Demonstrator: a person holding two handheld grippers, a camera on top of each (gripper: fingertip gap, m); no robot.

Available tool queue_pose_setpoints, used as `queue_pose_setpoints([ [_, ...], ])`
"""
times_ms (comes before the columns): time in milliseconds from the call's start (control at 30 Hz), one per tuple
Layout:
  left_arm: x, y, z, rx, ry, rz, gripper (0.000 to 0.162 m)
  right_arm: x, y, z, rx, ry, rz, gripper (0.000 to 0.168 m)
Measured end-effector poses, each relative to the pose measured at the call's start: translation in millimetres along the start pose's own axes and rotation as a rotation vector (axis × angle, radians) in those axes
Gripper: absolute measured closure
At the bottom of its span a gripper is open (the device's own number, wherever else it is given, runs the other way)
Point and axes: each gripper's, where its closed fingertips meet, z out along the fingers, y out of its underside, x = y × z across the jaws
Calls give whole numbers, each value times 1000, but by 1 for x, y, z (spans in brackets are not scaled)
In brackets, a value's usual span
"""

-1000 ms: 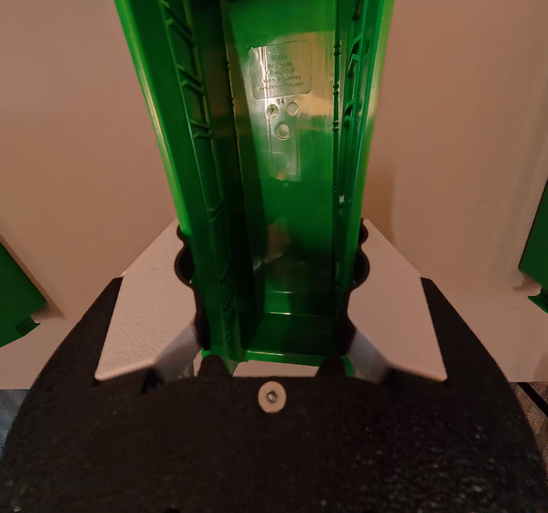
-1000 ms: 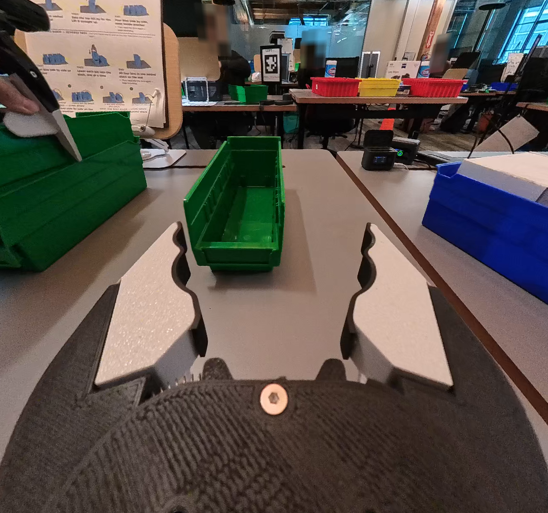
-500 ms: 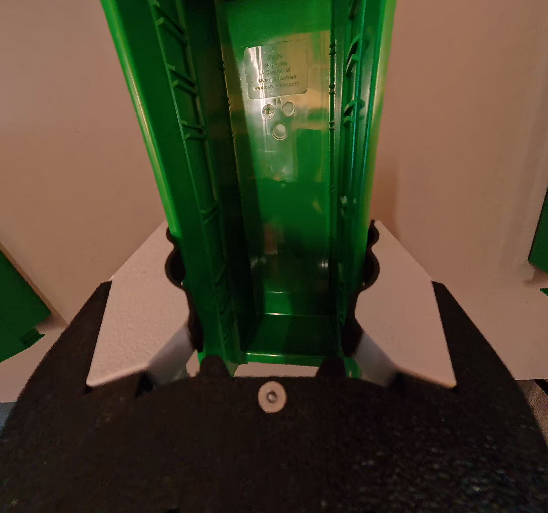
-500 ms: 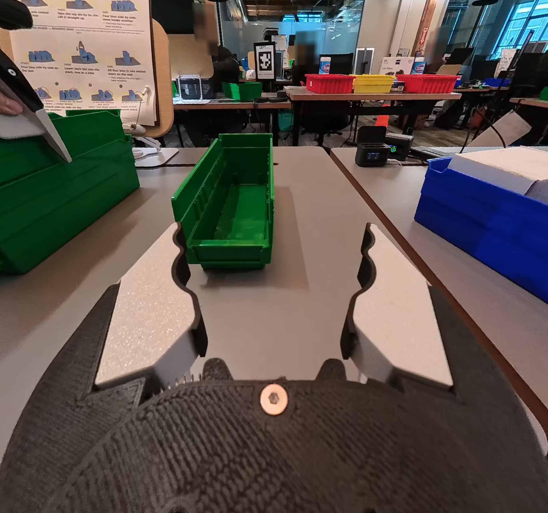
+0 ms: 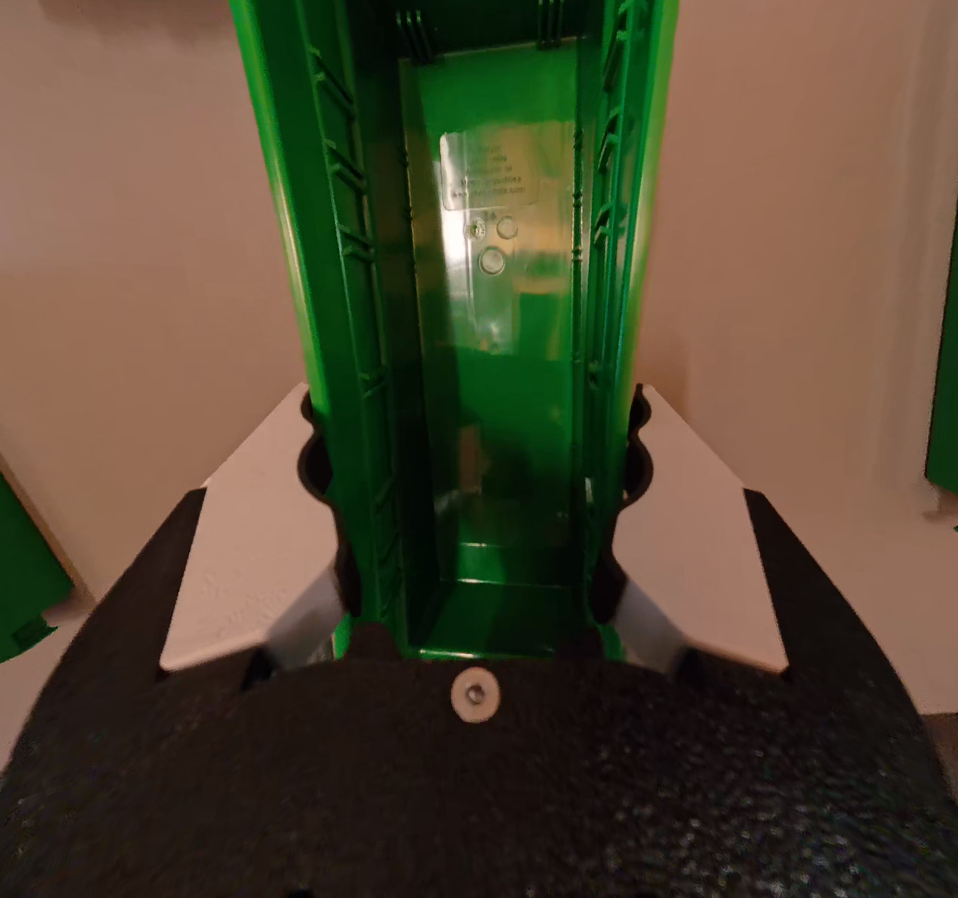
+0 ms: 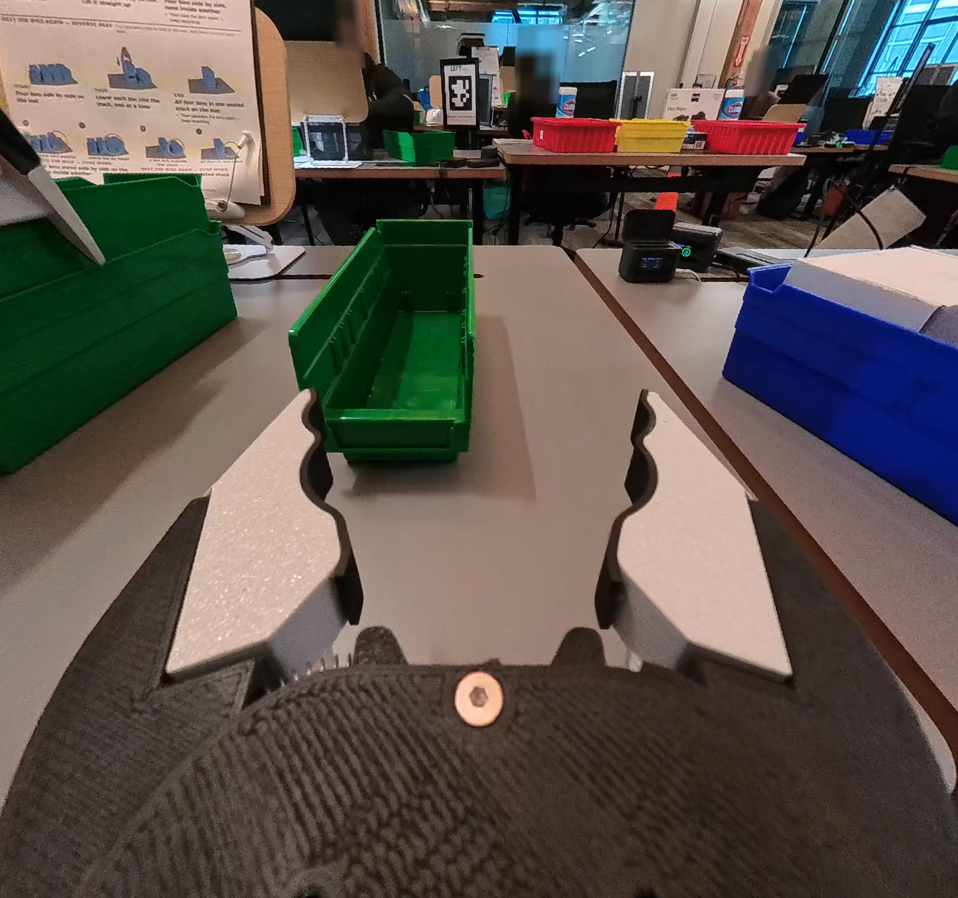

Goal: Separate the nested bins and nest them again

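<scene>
While the grey counter (image 6: pixel 544 536) fills the right wrist view, the green stack of bins (image 6: pixel 114 313) sits at left and a single green bin (image 6: pixel 399 349) has drawn closer at centre. Right tongs (image 6: pixel 474 505) gape empty, approaching it, likely to regrasp. Left tongs (image 5: pixel 474 505) stay clamped on a narrow green bin (image 5: pixel 492 302), lifted slightly higher.

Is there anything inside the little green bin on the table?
No, the green bin looks empty: just its shiny bare floor. The near end wall hides a small strip of floor behind it.
</scene>
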Motion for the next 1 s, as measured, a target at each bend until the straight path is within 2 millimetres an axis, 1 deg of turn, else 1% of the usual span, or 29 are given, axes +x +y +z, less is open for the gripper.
queue_pose_setpoints([
  [233,-7,-6,-9,146,-38,-13,61,2,5,2,-9,1,4,52],
  [300,-9,-8,-11,182,-46,-36,59,2,6,2,-13,-1,4,52],
  [367,-8,-9,-11,195,-52,-40,52,1,7,3,-14,-4,3,52],
  [400,-5,-8,-10,189,-50,-28,47,1,7,3,-15,-5,2,52],
  [500,-1,-7,-7,148,-48,33,40,1,8,3,-18,-6,-2,52],
  [567,-1,-3,-3,83,-35,50,37,1,8,3,-19,-6,0,52],
  [733,-2,2,-1,-36,-6,108,34,2,10,3,-22,-8,2,52],
  [767,-1,2,-1,-44,7,108,35,2,10,3,-23,-9,3,52],
  [867,-1,1,-3,-33,18,99,45,2,11,4,-25,-10,4,52],
  [933,-1,-1,-4,14,18,73,49,1,12,4,-27,-14,7,52],
  [1000,-2,-4,-4,83,18,12,50,0,13,5,-29,-17,5,52],
])
